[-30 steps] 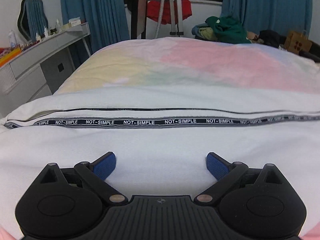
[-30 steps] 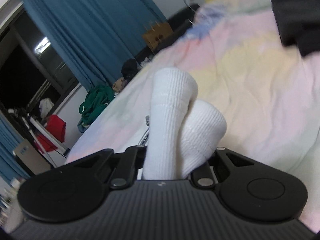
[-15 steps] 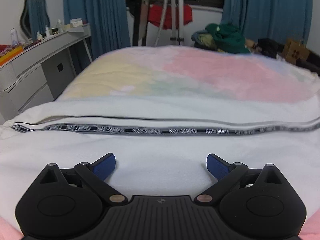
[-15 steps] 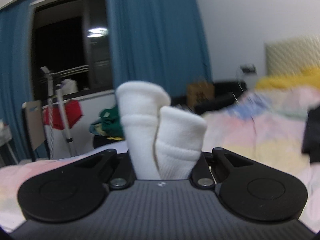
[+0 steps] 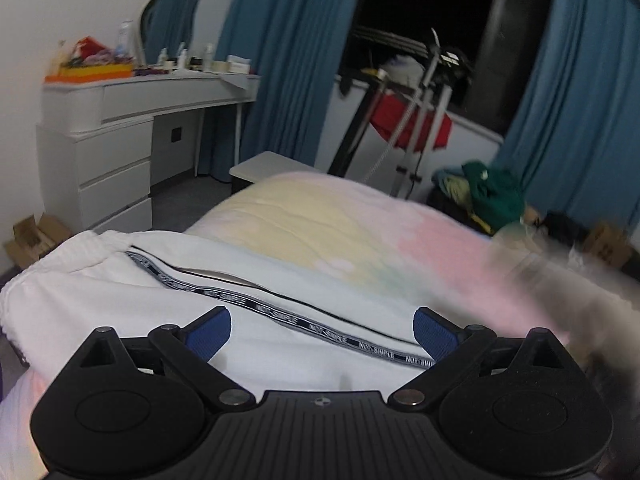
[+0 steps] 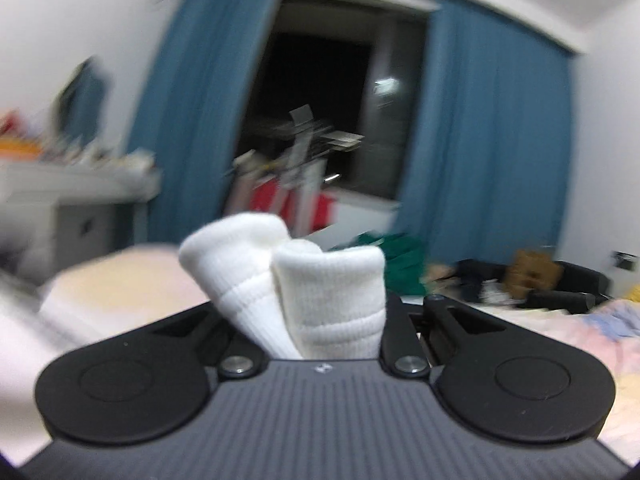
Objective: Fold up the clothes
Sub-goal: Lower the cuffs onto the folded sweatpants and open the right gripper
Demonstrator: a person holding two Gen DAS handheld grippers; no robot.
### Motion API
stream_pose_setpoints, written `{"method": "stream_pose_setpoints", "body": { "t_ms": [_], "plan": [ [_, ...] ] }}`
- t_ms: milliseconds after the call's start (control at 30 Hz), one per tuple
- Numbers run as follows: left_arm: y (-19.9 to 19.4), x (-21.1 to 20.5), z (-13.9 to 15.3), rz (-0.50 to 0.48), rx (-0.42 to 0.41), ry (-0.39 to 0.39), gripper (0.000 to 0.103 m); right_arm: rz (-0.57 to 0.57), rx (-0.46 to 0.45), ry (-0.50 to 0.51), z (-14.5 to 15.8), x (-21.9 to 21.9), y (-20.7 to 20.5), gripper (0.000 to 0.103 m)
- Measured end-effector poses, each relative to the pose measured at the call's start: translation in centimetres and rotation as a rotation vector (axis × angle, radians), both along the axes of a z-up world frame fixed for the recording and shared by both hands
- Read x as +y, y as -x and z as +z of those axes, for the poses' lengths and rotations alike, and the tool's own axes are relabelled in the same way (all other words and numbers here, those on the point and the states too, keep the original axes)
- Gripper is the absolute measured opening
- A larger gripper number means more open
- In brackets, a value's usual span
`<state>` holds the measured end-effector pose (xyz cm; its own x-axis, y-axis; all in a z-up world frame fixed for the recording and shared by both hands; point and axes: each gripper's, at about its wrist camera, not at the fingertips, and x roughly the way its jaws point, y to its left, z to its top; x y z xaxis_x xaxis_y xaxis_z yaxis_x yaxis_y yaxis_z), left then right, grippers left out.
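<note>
White trousers with a black "NOT-SIMPLE" band lie folded lengthwise across the near end of the pastel bed cover. My left gripper hovers over them, blue pads wide apart and nothing between them. In the right wrist view, my right gripper is shut on two white ribbed cuffs, which stick up between its fingers and hide the pads. It holds them in the air, roughly level, facing the window. A dark blurred streak crosses the right side of the left wrist view.
A white dresser with bottles stands left of the bed. A drying rack with a red cloth is by the dark window. Green clothes are heaped beyond the far corner. A cardboard box sits on the floor.
My left gripper rose and rolled, so the trousers now run diagonally below it. My right gripper swung across the room from the bed toward the window, still holding the cuffs.
</note>
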<state>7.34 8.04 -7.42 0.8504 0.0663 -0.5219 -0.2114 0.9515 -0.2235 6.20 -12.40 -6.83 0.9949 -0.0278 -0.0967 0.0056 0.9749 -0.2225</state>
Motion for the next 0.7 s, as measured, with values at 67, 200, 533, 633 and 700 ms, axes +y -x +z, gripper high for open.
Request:
{"method": "stream_pose_setpoints", "body": {
  "t_ms": [67,200,533,633,700],
  "plan": [
    [0.5,0.5,-0.3,0.003,0.008,-0.018,0.099,0.082,0.095,0.085,-3.5,3.3,1.0,0.013],
    [1.0,0.2,-1.1,-0.025,0.022,-0.014,0.099,0.142,0.197,0.184,-7.9,6.4,2.4,0.013],
    [0.2,-0.1,-2.1,-0.115,-0.005,0.098,0.099,0.282,0.361,0.036,-4.9,4.9,1.7,0.031],
    [0.4,-0.8,-2.3,-0.135,-0.018,0.087,0.099,0.355,0.479,-0.128,-3.4,2.5,2.1,0.057],
    [0.7,-1.7,-2.3,-0.158,-0.02,0.051,0.099,0.402,0.528,-0.177,-2.7,1.1,2.8,0.07]
  ]
}}
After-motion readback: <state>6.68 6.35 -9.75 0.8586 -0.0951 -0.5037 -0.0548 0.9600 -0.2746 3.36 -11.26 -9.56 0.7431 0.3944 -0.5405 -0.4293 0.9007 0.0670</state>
